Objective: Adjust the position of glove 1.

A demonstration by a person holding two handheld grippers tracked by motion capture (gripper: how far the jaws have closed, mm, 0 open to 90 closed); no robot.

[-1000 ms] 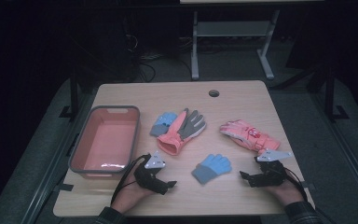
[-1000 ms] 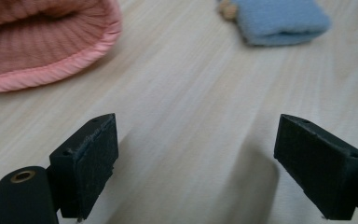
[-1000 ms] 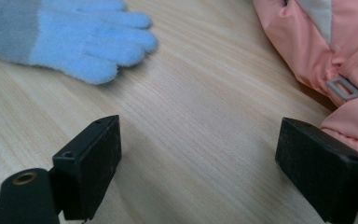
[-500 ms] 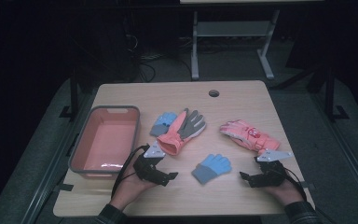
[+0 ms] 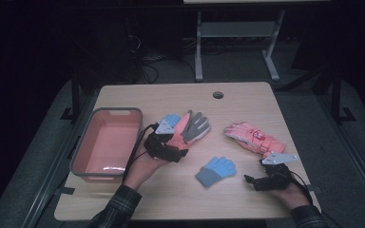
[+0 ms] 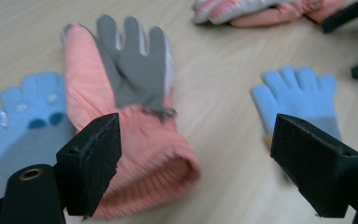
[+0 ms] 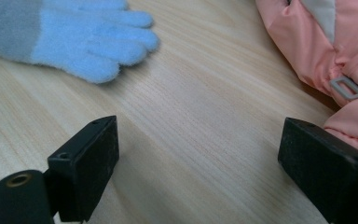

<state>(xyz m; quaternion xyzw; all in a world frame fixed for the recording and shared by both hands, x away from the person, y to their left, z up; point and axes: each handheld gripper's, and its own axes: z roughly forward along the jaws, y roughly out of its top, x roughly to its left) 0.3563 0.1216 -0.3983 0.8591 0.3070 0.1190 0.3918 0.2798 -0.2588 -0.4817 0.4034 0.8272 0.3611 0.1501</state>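
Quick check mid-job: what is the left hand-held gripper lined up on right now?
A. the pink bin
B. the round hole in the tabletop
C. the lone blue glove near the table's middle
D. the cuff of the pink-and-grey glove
D: the left hand-held gripper stands open with the pink-and-grey glove cuff between its jaws, not yet clamped.

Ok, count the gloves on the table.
4: pink-and-grey glove mid-table by the left gripper, blue glove tucked beside it, another blue glove nearer, pink glove at right.
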